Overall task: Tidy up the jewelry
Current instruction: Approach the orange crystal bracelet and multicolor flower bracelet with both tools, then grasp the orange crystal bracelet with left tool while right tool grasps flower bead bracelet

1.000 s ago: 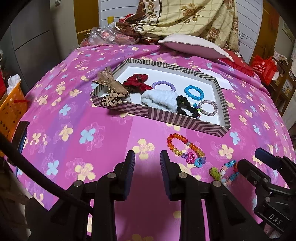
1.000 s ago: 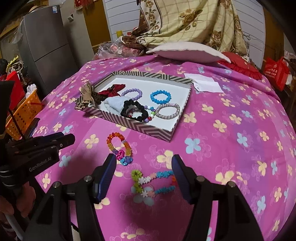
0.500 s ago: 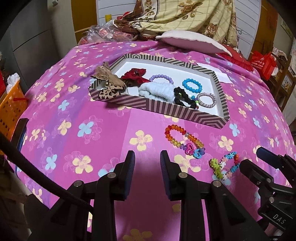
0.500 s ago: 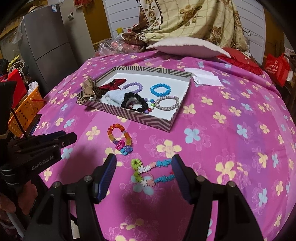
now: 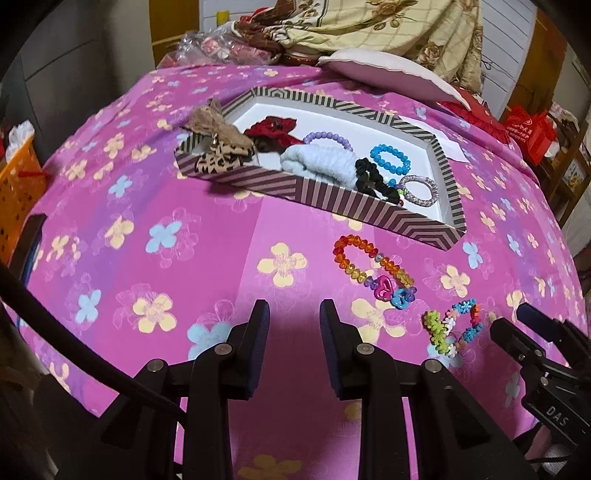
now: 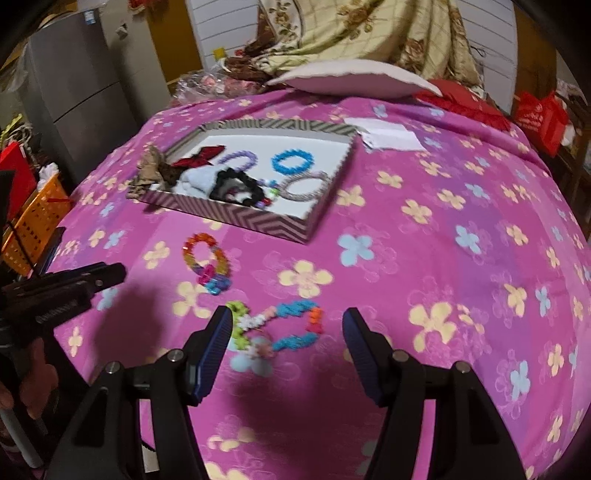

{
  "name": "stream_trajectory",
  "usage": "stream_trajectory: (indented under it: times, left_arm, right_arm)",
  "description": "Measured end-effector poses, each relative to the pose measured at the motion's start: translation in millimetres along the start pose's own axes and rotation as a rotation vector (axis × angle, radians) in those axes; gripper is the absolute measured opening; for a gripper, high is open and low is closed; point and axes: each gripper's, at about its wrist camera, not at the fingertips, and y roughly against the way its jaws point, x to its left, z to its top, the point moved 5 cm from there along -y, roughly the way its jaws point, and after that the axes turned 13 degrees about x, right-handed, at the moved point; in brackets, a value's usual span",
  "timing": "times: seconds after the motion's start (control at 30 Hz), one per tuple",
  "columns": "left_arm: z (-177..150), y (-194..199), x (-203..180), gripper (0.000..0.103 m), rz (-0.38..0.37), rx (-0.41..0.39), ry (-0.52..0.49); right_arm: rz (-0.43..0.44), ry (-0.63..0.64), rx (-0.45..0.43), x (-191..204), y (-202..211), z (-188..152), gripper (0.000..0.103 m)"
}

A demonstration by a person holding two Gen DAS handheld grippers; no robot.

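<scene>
**Right gripper poised over the flower-bead bracelet**

Left wrist view: the left gripper (image 5: 294, 314) stood at lower centre, its fingers apart and empty above the pink flowered bedspread (image 5: 166, 266). The flower-bead bracelet (image 5: 452, 326) lay at lower right, just beside the orange bead bracelet (image 5: 373, 266); the striped tray (image 5: 369, 208), upper centre, already held scrunchies and bracelets.

Right wrist view: the right gripper (image 6: 286, 332) framed the flower-bead bracelet (image 6: 277, 326) between wide, empty fingers, not yet touching it. A good pick would probably lower both fingers to the cloth, close across one strand, and avoid pinching the soft fabric. A pillow (image 6: 351, 79) and blanket (image 6: 369, 33) filled the top; an orange basket (image 6: 33, 221) sat at left.
</scene>
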Motion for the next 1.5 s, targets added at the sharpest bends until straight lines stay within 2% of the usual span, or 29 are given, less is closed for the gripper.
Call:
stream_trajectory:
  times: [0.17,0.4,0.6,0.8,0.93,1.07,1.17,1.33,1.5]
  left_arm:
    - [-1,-7,1,0.049,-0.014,0.028,0.015]
    - [1,-10,6,0.049,-0.016,0.038,0.033]
    - [2,-14,4,0.049,-0.02,0.053,0.033]
    - [4,-15,1,0.049,-0.023,0.059,0.03]
    - [7,-17,0,0.049,-0.033,0.067,0.039]
    - [14,-21,-4,0.049,-0.044,0.08,0.042]
    - [20,-23,-9,0.051,-0.064,0.083,0.037]
    - [31,-28,-15,0.055,-0.091,0.091,0.03]
    - [40,-39,-22,0.056,-0.082,0.11,0.01]
  right_arm:
    - [-0.041,-0.015,0.004,-10,-9,1,0.065]
    - [-0.061,0.026,0.048,-7,-25,-6,0.063]
    - [-0.056,0.038,0.06,-9,-34,-4,0.051]
    - [-0.117,0.054,0.068,-14,-37,-2,0.04]
    - [-0.106,0.009,0.066,-27,-36,-3,0.04]
    - [-0.041,0.008,0.052,-25,-35,0,0.041]
    - [-0.068,0.032,0.058,-21,-39,2,0.041]
    - [-0.058,0.033,0.054,-20,-42,2,0.041]
    - [-0.046,0.04,0.057,-21,-42,3,0.042]
